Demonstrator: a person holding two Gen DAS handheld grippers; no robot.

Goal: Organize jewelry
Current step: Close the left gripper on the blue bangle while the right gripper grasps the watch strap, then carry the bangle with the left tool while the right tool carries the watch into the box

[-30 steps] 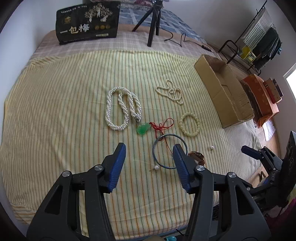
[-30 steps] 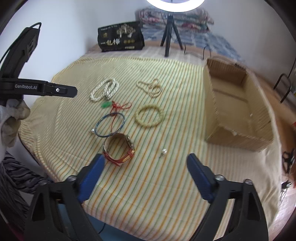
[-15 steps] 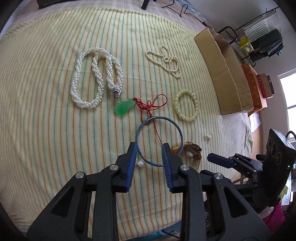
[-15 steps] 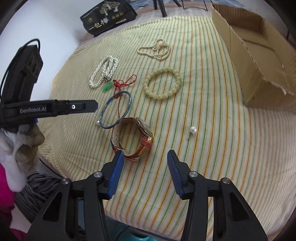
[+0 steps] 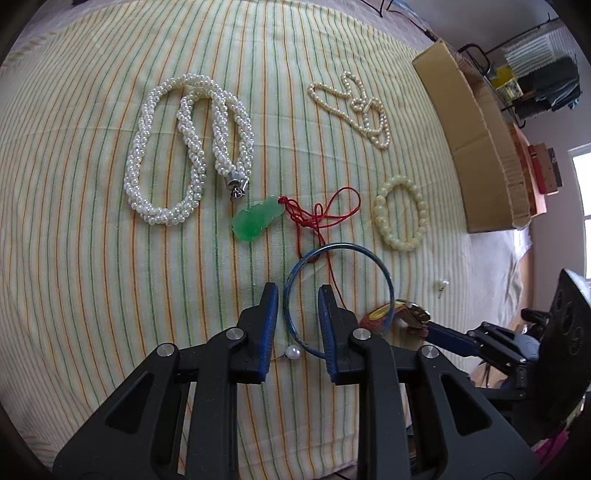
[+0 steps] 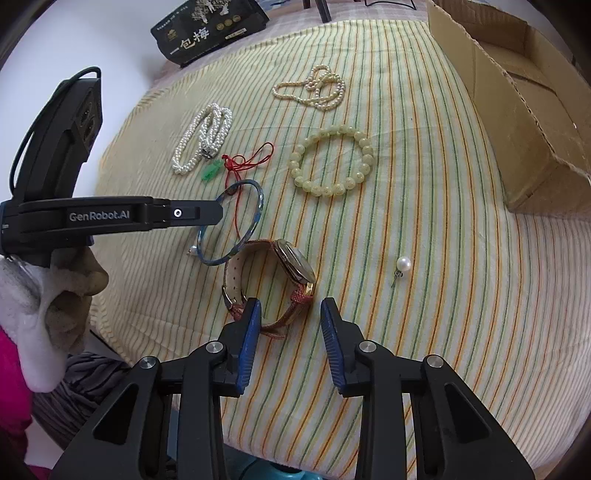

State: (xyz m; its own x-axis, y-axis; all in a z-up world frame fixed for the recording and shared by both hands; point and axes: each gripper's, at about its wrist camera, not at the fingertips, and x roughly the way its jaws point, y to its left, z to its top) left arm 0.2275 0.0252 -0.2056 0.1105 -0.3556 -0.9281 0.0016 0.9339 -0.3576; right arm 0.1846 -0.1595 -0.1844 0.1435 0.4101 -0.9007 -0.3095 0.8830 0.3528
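Jewelry lies on a striped cloth. My left gripper [image 5: 297,295] points steeply down, and its jaws are closing with the left rim of the blue bangle [image 5: 369,254] between them; the pads stand clear of it. A pearl stud [image 5: 294,351] lies just below that rim. My right gripper [image 6: 291,309] is also closing, its jaws either side of the red strap of the wristwatch [image 6: 295,262], with a gap still showing at the right pad. The bangle [image 6: 255,221] lies beside the watch, partly under the left gripper's finger [image 6: 192,213].
A twisted pearl necklace [image 5: 166,147], a jade pendant [image 5: 255,219] on red cord, a pale bead bracelet [image 5: 400,214], a thin pearl strand [image 5: 362,107] and a second pearl stud [image 6: 403,264] lie around. An open cardboard box [image 6: 517,110] stands right; a black package [image 6: 210,29] at the back.
Both grippers have sunk toward the cloth and tipped downward, and both pairs of jaws have narrowed. The left now straddles the bangle's rim, the right the watch strap.
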